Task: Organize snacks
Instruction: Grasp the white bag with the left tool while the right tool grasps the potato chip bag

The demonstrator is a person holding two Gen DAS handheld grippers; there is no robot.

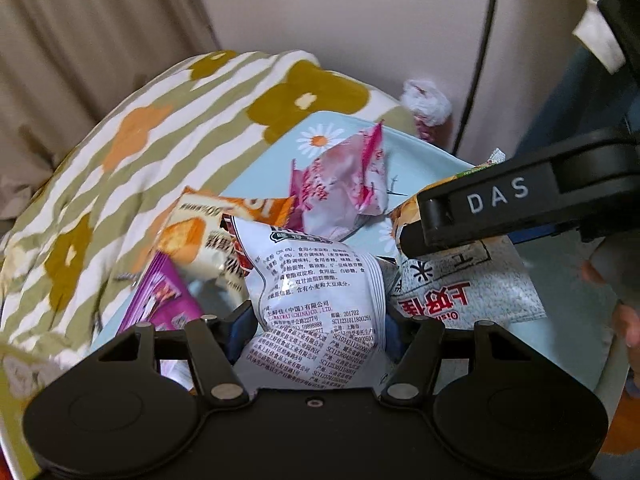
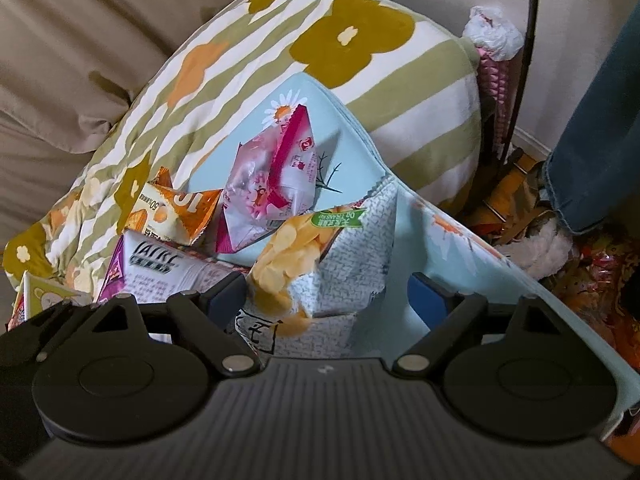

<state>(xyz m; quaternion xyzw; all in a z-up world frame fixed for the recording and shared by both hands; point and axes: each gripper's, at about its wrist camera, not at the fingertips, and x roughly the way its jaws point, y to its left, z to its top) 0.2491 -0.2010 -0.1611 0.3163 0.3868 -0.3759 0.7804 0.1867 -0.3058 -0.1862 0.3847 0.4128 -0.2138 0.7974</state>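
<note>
On the pale blue tray (image 1: 420, 152), left tongs (image 1: 320, 326) clamped on white snack packet (image 1: 316, 280); right tongs (image 2: 326, 294) apart around chip bag (image 2: 320, 256).

Left gripper (image 1: 318, 332): black linkage arms, silver pivot pins, blue pads
Right gripper (image 2: 326, 296): black, ribbed grey body, white "DAS" lettering

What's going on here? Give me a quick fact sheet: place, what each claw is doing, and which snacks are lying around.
Place: light blue daisy-print tray resting on a flowered striped blanket
Left claw: closed on a white snack packet covered in black print
Right claw: open, fingers either side of a potato chip bag, not pressing it
Other snacks: pink-and-white packet, orange packet, purple packet
Beyond the tray: wall and a black cable
</note>
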